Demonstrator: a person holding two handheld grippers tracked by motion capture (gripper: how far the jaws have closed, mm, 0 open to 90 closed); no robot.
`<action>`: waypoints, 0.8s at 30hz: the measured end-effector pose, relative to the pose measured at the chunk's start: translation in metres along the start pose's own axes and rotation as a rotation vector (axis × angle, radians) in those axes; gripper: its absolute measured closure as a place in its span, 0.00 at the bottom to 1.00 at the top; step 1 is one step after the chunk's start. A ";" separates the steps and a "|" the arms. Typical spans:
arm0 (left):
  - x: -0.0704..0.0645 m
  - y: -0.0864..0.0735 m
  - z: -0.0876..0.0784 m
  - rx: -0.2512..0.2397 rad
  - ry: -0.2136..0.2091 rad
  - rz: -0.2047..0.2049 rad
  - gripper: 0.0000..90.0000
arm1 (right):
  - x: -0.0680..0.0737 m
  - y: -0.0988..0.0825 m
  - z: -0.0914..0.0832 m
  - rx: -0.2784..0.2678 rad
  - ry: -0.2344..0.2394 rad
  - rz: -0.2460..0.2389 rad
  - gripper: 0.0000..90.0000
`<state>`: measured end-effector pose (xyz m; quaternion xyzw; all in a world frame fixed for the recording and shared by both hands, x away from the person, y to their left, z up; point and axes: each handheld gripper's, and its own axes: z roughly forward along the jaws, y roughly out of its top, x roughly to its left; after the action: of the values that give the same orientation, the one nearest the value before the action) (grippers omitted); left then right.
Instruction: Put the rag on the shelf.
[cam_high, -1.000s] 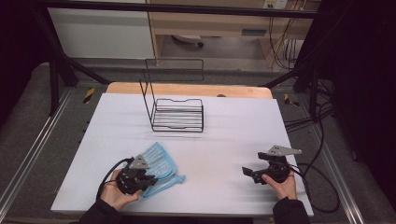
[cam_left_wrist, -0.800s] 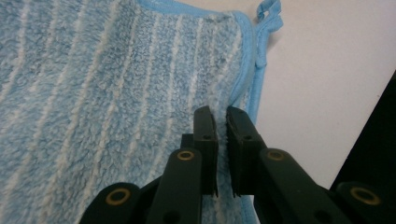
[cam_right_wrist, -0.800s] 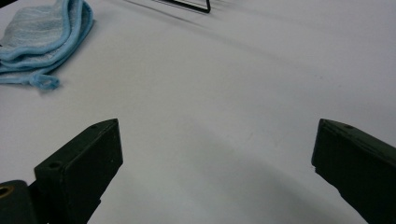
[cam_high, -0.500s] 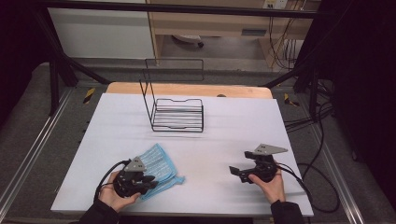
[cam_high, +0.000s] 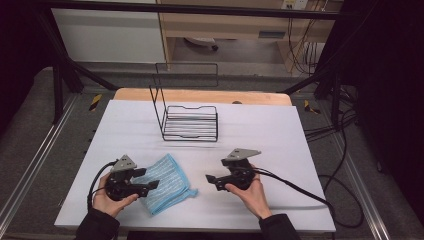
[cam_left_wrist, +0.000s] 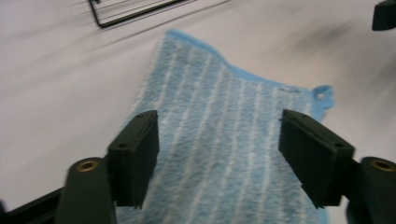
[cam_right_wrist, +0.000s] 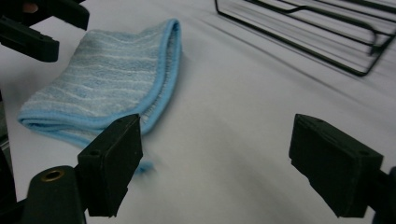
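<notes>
On the white table (cam_high: 300, 130), a folded blue striped terry cloth (cam_high: 167, 182) lies at seven o'clock; left gripper (cam_high: 147, 180) spread wide over it, right gripper (cam_high: 212, 181) gaping at its three o'clock

A white sheet covers the table (cam_high: 300, 145), leaving a strip of bare wood (cam_high: 200, 95) along the far edge. Grey carpet-like floor (cam_high: 30, 135) lies on both sides, crossed by metal rails (cam_high: 35, 160) and black frame struts (cam_high: 60, 75). Beyond the table stands a white panel (cam_high: 107, 35) and a wooden shelf unit (cam_high: 225, 25). Black cables (cam_high: 345, 125) hang and coil at the right, where the room falls into deep shadow. 2 yellow-and-black tape marks (cam_high: 95, 101) sit near the table's far corners.
</notes>
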<state>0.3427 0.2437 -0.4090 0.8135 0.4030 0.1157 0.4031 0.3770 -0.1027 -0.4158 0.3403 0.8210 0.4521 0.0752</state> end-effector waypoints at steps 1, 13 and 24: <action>0.003 -0.001 0.000 0.002 0.008 -0.004 0.25 | 0.004 0.003 0.007 0.009 0.007 -0.003 0.22; 0.021 -0.005 -0.008 -0.050 0.061 -0.031 0.11 | 0.038 0.008 0.065 0.122 0.086 -0.033 0.42; 0.029 -0.007 -0.010 -0.064 0.086 -0.057 0.11 | 0.044 -0.003 0.071 0.176 0.125 -0.017 0.58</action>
<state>0.3524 0.2733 -0.4115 0.7827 0.4391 0.1518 0.4141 0.3726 -0.0271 -0.4509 0.3095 0.8635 0.3981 -0.0025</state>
